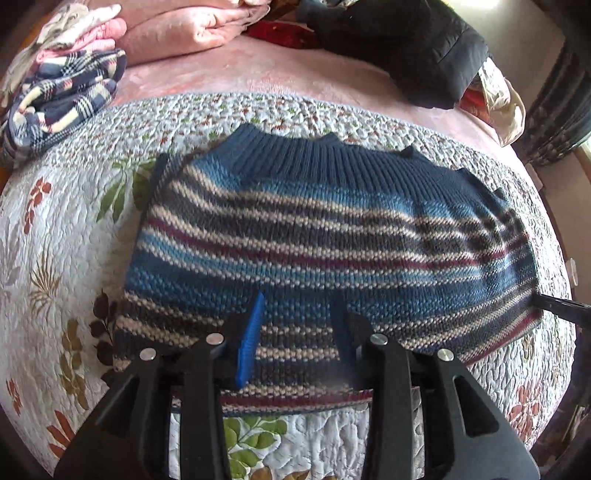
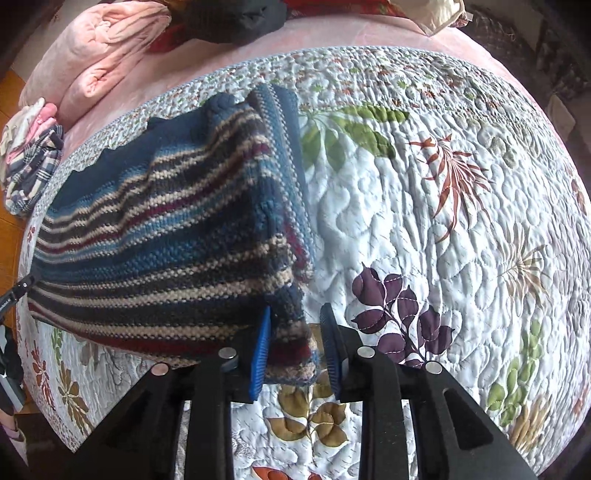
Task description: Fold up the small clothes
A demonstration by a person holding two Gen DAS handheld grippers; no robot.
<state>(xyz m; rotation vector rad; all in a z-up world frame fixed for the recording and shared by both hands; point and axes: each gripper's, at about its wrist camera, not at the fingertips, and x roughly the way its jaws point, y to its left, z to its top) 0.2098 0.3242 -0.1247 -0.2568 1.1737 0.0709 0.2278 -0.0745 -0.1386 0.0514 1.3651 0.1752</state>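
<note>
A knitted sweater (image 1: 325, 236) with blue, cream, grey and maroon stripes lies flat on the floral quilt (image 1: 55, 229), its dark blue ribbed band at the far side. My left gripper (image 1: 297, 306) hovers open over the sweater's near edge, its blue pads (image 1: 251, 339) wide apart. In the right wrist view the sweater (image 2: 166, 236) fills the left half, with a folded layer along its right side. My right gripper (image 2: 295, 314) is open, and the sweater's near right corner lies between its fingers without being clamped.
Folded pink blankets (image 1: 184, 33), a plaid cloth (image 1: 62, 99) and a black jacket (image 1: 413, 44) lie at the far side of the bed. The quilt (image 2: 443, 221) spreads bare to the right of the sweater. Wooden floor (image 2: 14, 96) shows at the left.
</note>
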